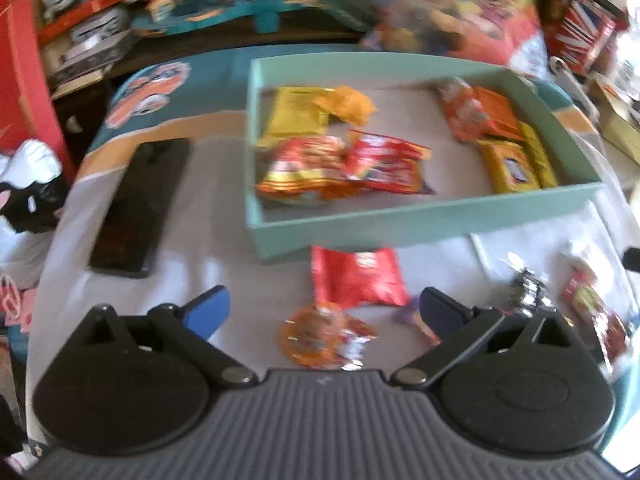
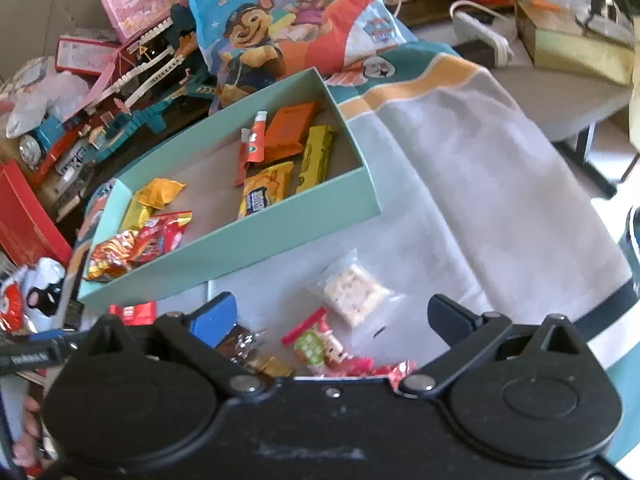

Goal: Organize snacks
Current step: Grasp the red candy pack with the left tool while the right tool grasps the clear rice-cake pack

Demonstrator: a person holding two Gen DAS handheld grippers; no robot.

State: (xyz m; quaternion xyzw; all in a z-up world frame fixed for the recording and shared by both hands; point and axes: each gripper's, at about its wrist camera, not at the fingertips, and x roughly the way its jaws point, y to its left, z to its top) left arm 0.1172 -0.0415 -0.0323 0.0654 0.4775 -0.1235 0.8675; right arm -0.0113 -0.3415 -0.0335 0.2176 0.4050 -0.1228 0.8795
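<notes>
The left gripper hangs over the cloth-covered table with its two fingers spread wide and nothing between them. Directly ahead of its tips lies a red snack packet, flat on the cloth and just short of the near wall of the mint-green box. Between the fingers, closer to the gripper body, sits a round orange foil-wrapped snack. Off beyond the right finger are a silvery wrapper and a red-and-white packet; the blur hides their details. Beyond the left finger a dark flat rectangular object lies on the cloth, well apart from the box. Inside the box, ahead of the gripper, a red and orange bag pile rests near the front wall, with yellow packets behind it and orange and yellow bars at the right end. The right gripper is likewise splayed open and empty. Between its fingers and just ahead lie a clear bag of pale square pieces, a pink-and-green candy packet and a brown-and-gold wrapped sweet beside the left finger. The box stretches ahead and to the left of this gripper, holding a yellow bar at its far end.
</notes>
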